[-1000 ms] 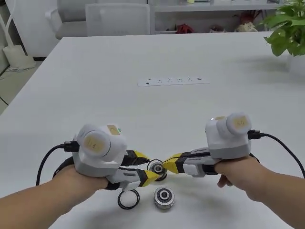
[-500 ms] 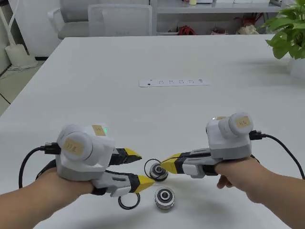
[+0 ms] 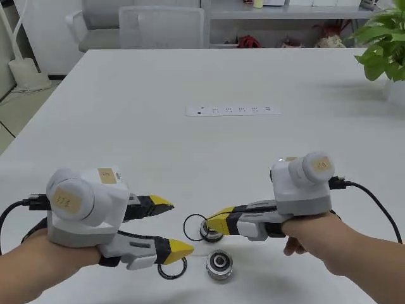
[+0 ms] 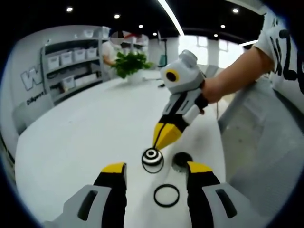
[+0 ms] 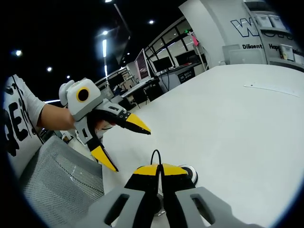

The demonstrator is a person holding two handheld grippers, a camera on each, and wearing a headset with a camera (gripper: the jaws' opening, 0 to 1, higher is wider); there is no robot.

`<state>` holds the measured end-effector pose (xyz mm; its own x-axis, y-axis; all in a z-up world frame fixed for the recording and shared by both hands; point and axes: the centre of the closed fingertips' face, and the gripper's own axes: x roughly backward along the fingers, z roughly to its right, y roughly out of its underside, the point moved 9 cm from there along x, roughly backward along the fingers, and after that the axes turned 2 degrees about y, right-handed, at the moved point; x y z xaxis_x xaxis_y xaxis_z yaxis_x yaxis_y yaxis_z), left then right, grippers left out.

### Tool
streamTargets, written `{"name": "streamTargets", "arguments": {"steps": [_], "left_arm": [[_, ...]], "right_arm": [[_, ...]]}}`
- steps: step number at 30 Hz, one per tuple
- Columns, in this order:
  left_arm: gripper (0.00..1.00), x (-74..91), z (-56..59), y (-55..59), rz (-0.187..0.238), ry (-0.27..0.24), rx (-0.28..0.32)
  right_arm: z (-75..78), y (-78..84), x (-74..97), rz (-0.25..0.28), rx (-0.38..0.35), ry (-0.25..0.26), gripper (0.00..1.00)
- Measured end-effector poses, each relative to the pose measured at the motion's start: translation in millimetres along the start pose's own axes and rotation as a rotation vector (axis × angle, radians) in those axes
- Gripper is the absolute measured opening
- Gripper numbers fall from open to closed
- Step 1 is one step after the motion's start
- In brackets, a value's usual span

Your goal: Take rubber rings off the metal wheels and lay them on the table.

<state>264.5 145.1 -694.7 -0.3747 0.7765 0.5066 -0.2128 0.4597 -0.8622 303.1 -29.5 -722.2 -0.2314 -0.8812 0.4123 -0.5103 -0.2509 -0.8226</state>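
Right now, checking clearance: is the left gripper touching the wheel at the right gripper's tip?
Apart. The left gripper view shows bare table between the wheel and the open left gripper.

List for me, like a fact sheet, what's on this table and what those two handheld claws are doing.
setting: white table with a power strip; plant at the far corner
left gripper: open, holding nothing
right gripper: shut on a rubber ring
rubber ring: loops out to one side of the far wheel
near wheel: bare, standing apart
loose ring: flat on the table beside the near wheel
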Motion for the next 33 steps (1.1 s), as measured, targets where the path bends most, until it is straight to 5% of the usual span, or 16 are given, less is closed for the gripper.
{"name": "streamTargets", "arguments": {"steps": [11,33], "left_arm": [[0.59,9.6,7.6,8.9,-0.021,0.001,-0.043],[0.64,31.1,10.5,30.5,-0.027,-0.031,0.019]], "right_arm": [[-11.6,0.7,-7.3,-0.005,-0.016,-0.041,0.0],[-31.6,15.1,-29.8,-0.081,-0.014,-0.115,0.0]]}}
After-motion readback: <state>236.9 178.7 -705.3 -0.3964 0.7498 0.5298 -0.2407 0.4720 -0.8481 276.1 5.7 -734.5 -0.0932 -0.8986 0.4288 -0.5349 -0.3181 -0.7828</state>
